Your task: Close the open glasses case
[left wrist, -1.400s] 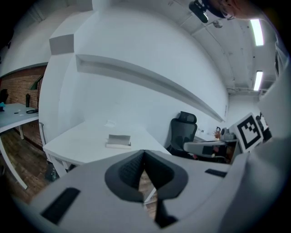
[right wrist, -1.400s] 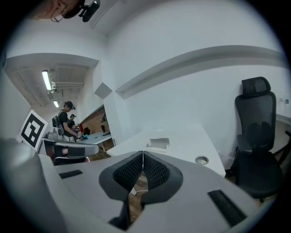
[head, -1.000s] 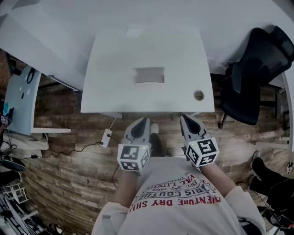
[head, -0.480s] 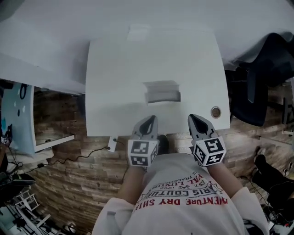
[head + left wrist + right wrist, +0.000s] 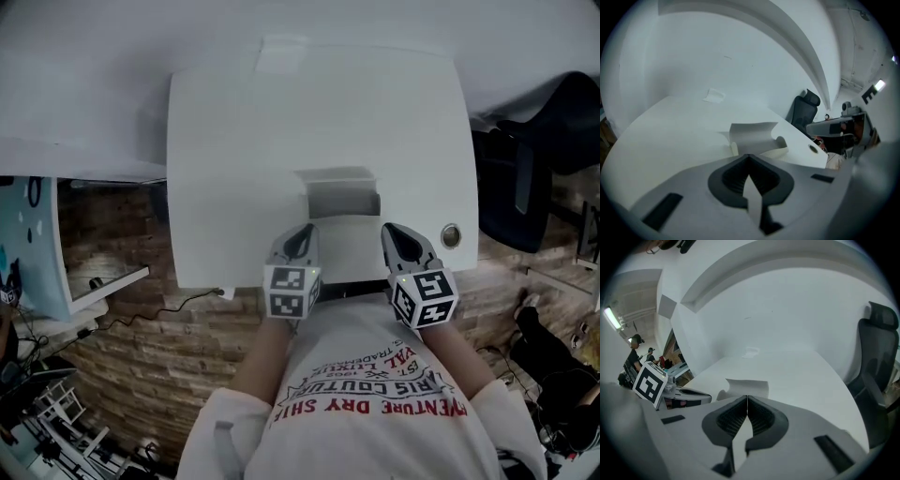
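Both clenched empty, left hand-held gripper and right hand-held gripper flank the open glasses case.

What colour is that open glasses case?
The glasses case is white to cream, clearest in the left gripper view.

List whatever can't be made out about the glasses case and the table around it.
- Inside of the glasses case: in the head view it is too pale and small to show whether glasses lie in it.
- Its near side: in both gripper views it is hidden behind the left gripper and the right gripper.
- Small white thing at the far edge of the table: too small and washed out to name in any view.
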`<state>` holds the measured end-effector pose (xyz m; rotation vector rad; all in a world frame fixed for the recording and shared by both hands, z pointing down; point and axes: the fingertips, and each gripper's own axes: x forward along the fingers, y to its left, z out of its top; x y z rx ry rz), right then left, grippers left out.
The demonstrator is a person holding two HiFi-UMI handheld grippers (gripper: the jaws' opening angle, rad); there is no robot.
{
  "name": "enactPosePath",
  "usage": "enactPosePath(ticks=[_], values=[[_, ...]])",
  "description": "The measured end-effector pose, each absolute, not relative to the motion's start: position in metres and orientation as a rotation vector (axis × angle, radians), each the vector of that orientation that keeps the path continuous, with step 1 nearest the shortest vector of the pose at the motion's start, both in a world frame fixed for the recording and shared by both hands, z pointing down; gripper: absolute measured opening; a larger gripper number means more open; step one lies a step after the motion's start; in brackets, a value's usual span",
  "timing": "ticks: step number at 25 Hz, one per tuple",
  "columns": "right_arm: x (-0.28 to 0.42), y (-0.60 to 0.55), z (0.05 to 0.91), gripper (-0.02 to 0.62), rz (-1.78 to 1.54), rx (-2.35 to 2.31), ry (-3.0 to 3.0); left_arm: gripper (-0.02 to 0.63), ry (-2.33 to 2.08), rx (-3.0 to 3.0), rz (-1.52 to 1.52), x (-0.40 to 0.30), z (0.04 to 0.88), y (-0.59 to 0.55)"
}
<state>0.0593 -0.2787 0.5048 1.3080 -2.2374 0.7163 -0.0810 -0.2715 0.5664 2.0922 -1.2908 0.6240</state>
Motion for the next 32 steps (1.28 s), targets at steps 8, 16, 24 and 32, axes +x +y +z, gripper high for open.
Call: enactPosePath(ticks=[8, 16, 24, 32], values=[[0.05, -0.311, 0.52, 0.012, 0.684, 1.226, -2.22, 0.003, -1.287, 2.032, 0.641, -0.086, 0.592, -0.282], [0.039, -0.355, 0.517, 0.012, 0.479, 1.221, -2.228, 0.003, -1.292, 2.034, 0.63, -0.085, 0.587, -0.282], [0.05, -0.37, 0.532, 0.012, 0.503, 1.227, -2.21, 0.003, -1.317, 2.033, 0.61, -0.083, 0.588, -0.283], [0.049, -0.347, 0.533, 0.012, 0.554, 1.196, -2.218, 0.003, -1.336, 2.021, 0.586, -0.086, 0.588, -0.285]])
